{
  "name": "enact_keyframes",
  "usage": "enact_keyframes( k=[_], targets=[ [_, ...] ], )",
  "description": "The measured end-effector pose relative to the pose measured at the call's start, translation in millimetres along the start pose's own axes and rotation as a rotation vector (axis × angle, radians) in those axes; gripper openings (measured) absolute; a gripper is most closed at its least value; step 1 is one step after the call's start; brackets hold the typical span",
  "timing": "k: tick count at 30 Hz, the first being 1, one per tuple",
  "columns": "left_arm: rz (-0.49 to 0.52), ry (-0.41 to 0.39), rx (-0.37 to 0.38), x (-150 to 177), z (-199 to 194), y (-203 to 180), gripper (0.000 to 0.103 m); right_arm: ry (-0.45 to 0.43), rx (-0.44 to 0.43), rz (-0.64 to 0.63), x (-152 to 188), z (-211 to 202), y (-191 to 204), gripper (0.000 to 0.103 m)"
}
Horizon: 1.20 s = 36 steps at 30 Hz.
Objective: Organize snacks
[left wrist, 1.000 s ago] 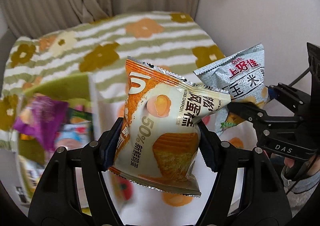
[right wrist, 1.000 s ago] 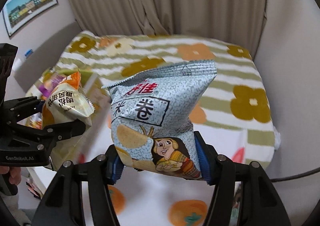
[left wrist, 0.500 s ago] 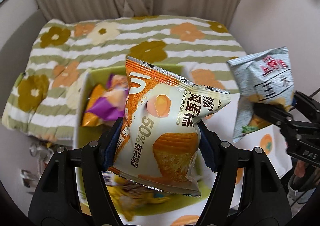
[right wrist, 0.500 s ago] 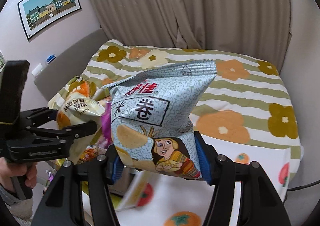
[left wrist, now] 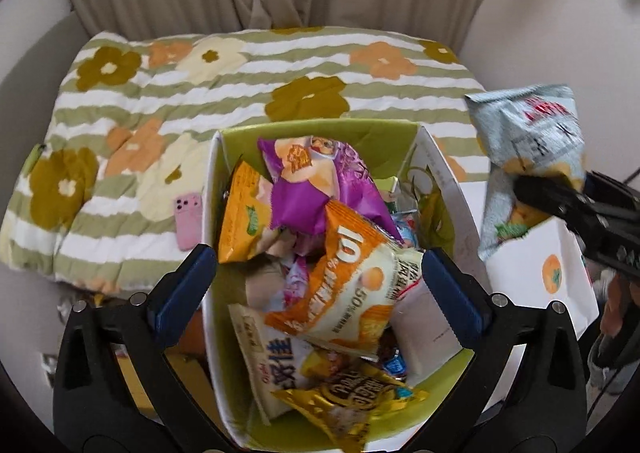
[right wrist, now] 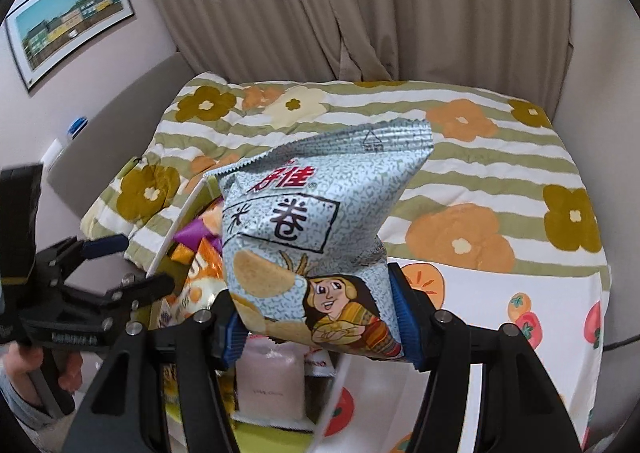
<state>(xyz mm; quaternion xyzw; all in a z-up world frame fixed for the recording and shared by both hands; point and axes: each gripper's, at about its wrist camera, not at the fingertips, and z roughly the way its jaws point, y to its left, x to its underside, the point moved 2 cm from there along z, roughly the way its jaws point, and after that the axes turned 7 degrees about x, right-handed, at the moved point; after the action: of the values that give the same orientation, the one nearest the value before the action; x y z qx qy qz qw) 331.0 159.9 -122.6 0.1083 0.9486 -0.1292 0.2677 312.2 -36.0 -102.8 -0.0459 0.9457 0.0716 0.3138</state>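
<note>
Landmark: a white storage box with a lime-green lining, standing open on a bed.
Left gripper: its jaws are spread wide and grip nothing; the blue pads sit on either side of the box's near half, above its contents.
Orange-and-white cake packet: lies loose in the middle of the box, on top of the other snacks, between the left gripper's fingers but touching neither.
Purple snack bag: in the far part of the box, just behind the cake packet and overlapping it.
Orange chip bag: against the box's left wall, beside the purple bag.
Gold-wrapped snack: at the near end of the box, partly over a white packet with blue characters.
Right gripper: closed onto the lower part of a pale blue rice-roll bag, one blue pad pressed to each side; the bag stands upright out of the jaws.
Rice-roll bag, position: held in the air beside the box's right wall, outside it in the left wrist view; in the right wrist view its bottom hangs over the box's near corner.
Quilt: green-striped with flowers, spread behind and left of the box.
Pink phone: on the quilt, just outside the box's left wall.
White persimmon-print cloth: right of the box.
</note>
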Motion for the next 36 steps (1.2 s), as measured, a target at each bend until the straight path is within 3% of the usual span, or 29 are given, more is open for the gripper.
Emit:
enact_keyframes(
  k=[10,11,14,19,27,36],
  targets=[
    [0.029,0.025,0.026,-11.5,14.1,24.4,0.102,0.095,0.048,0.057,-29.9,56.3,17.6,0.06],
    [0.026,0.028,0.022,-11.4,15.3,26.3,0.102,0.109,0.052,0.061,-31.8,63.4,19.4,0.064],
    [0.016,0.027,0.022,-9.7,16.7,29.0,0.102,0.099,0.094,0.057,-32.2,66.2,23.0,0.091],
    [0.008,0.025,0.011,-0.6,13.3,29.1,0.102,0.06,0.108,0.05,-23.9,54.6,23.4,0.092],
    [0.024,-0.044,-0.03,21.1,-28.5,-5.2,0.102,-0.015,0.098,0.037,-4.6,6.8,21.0,0.092],
    [0.042,-0.158,-0.069,70.3,-99.8,-70.7,0.102,-0.15,0.098,0.023,48.8,-97.4,2.6,0.092]
  ],
)
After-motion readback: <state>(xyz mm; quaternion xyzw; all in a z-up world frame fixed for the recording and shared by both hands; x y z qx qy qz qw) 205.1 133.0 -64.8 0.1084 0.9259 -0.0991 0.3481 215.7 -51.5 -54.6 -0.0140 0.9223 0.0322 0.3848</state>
